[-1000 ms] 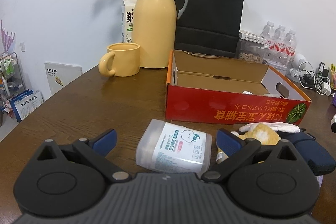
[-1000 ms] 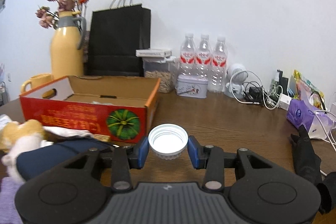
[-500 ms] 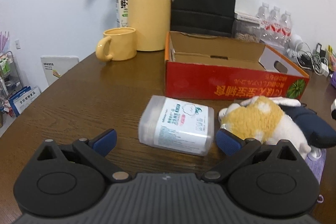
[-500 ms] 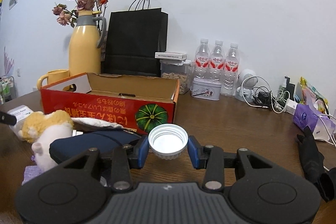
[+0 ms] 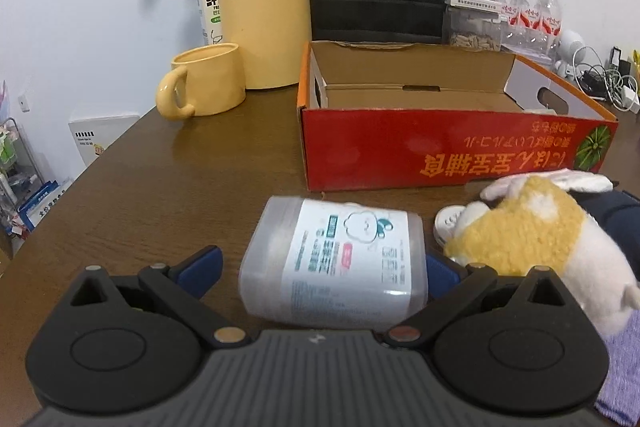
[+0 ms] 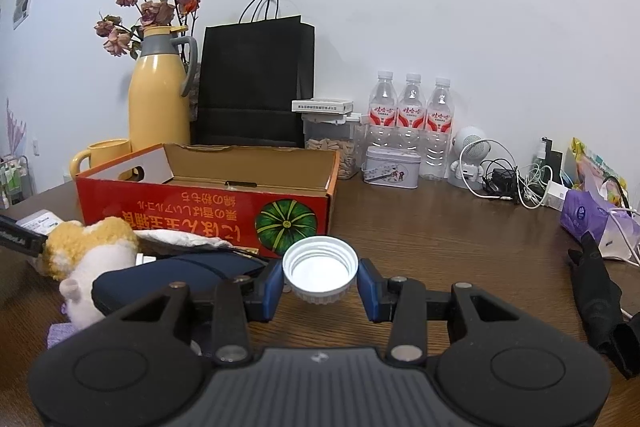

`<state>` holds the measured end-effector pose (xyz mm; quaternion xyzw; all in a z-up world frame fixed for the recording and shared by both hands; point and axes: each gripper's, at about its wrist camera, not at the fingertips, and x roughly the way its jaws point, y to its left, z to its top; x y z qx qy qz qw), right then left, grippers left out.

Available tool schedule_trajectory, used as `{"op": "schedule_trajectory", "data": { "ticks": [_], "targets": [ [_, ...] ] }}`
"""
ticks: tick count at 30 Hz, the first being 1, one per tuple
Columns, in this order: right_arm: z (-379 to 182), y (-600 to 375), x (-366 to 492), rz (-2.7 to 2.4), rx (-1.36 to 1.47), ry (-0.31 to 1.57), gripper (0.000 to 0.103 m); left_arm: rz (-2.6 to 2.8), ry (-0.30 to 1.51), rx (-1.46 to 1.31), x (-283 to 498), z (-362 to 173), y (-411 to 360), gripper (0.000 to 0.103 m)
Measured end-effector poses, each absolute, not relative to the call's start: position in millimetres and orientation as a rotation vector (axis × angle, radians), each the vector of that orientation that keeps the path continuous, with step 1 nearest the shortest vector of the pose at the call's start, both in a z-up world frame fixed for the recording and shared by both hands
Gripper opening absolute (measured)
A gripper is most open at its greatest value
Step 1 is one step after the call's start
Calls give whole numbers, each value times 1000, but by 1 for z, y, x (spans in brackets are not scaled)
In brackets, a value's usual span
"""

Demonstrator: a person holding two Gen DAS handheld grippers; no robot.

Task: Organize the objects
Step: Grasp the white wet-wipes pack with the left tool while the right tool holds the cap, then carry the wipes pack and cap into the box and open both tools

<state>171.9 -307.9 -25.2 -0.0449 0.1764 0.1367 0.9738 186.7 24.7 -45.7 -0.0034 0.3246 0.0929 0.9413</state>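
Observation:
A clear plastic container (image 5: 332,267) with a white printed label lies on its side on the brown table (image 5: 180,195). My left gripper (image 5: 320,273) is open around it. The left pad stands apart from it and the right pad is partly hidden behind it. A yellow and white plush toy (image 5: 532,239) lies just right of the container. In the right wrist view my right gripper (image 6: 320,285) is shut on a white screw cap (image 6: 320,269), held open side up above the table. The open red cardboard box (image 6: 180,211) stands behind the plush toy (image 6: 88,247).
A yellow mug (image 5: 204,87) and yellow thermos (image 5: 264,15) stand left of the box, a black paper bag (image 6: 256,87) behind it. Water bottles (image 6: 412,119), a tin (image 6: 392,167) and cables (image 6: 512,183) line the back right. A dark blue pouch (image 6: 172,275) lies by the toy.
My left gripper came forward and down, so the container now lies between its fingers. The right gripper shifted sideways at first, then held still with the cap.

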Motion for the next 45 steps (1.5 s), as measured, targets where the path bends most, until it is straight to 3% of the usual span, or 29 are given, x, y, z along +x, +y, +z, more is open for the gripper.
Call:
{"op": "schedule_trajectory", "data": {
  "ticks": [3, 4, 5, 25, 36, 45],
  "targets": [
    [-25, -308, 172, 276, -91, 357, 39, 184, 651, -4, 189, -47, 22, 98],
    [-25, -308, 172, 277, -91, 357, 39, 177, 652, -3, 189, -48, 22, 88],
    [-25, -308, 172, 277, -91, 358, 39, 170, 659, -5, 189, -49, 21, 84],
    [-21, -300, 170, 295, -120, 331, 39, 168, 461, -1, 156, -10, 12, 84],
    [26, -252, 211, 417, -111, 255, 39, 87, 339, -12, 200, 42, -9, 84],
    [33, -206, 284, 423, -101, 298, 39, 75, 339, -60, 264, 49, -12, 84]
  ]
}}
